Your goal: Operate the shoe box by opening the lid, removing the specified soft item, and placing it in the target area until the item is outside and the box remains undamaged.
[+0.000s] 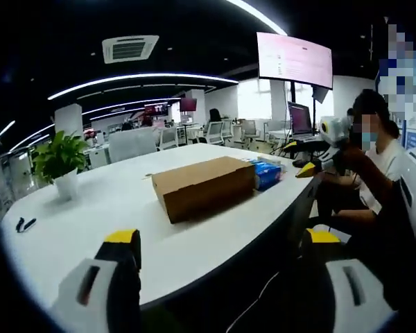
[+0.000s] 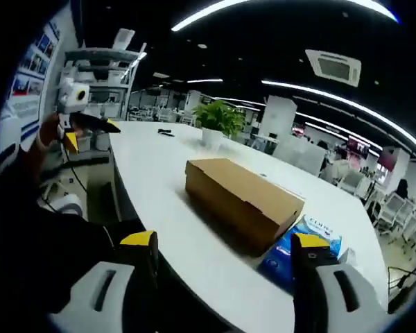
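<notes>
Brown cardboard shoe box (image 1: 204,186) sits lid-shut at twelve o'clock (apparently untouched); my left gripper (image 1: 222,239) and right gripper (image 2: 225,246) gape empty, everything remaining.

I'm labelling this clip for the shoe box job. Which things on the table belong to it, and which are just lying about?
Belongs to the job:
- cardboard shoe box, lid shut
- left gripper, open
- right gripper, open

Just lying about:
- blue packet beside the box
- potted plant
- small dark item near the table edge

White table (image 1: 111,208) with shoe box (image 1: 204,186)
</notes>
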Demonstrator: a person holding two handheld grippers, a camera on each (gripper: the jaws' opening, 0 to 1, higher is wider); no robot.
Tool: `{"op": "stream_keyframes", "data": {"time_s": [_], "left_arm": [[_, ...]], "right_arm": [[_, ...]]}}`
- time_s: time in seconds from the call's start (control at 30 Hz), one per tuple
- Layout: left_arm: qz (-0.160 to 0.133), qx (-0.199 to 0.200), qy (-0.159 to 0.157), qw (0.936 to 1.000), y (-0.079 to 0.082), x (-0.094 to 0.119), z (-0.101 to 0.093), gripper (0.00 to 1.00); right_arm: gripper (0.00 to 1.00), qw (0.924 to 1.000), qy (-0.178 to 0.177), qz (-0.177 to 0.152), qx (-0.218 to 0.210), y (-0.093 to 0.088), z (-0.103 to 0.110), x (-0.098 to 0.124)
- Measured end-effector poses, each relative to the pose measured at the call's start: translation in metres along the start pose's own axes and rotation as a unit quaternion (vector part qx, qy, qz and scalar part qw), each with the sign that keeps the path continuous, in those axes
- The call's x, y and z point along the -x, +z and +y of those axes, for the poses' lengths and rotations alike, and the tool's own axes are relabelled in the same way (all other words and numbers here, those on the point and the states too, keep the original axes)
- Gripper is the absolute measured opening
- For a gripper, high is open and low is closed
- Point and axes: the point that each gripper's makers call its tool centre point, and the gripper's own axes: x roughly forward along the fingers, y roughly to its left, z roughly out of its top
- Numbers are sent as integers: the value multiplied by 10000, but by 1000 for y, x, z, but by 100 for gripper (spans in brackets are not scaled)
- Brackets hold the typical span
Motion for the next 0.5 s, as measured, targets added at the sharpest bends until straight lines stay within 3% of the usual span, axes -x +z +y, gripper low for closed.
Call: {"op": "stream_keyframes", "data": {"time_s": [0.13,0.2,0.33,0.5], "left_arm": [[-61,32,54,10000,3,8,1,99],[-102,107,94,9998,4,13,1,99],[-157,176,141,9996,0,21,0,99],[-91,238,206,9995,-6,29,-1,99]], "right_arm": [[88,9982,-389,444,-47,-12,-13,30],[93,9950,-512,793,-341,-29,-18,43],[96,9939,-487,606,-788,-38,-22,51],[99,9928,-573,575,-883,-46,-24,59]]}}
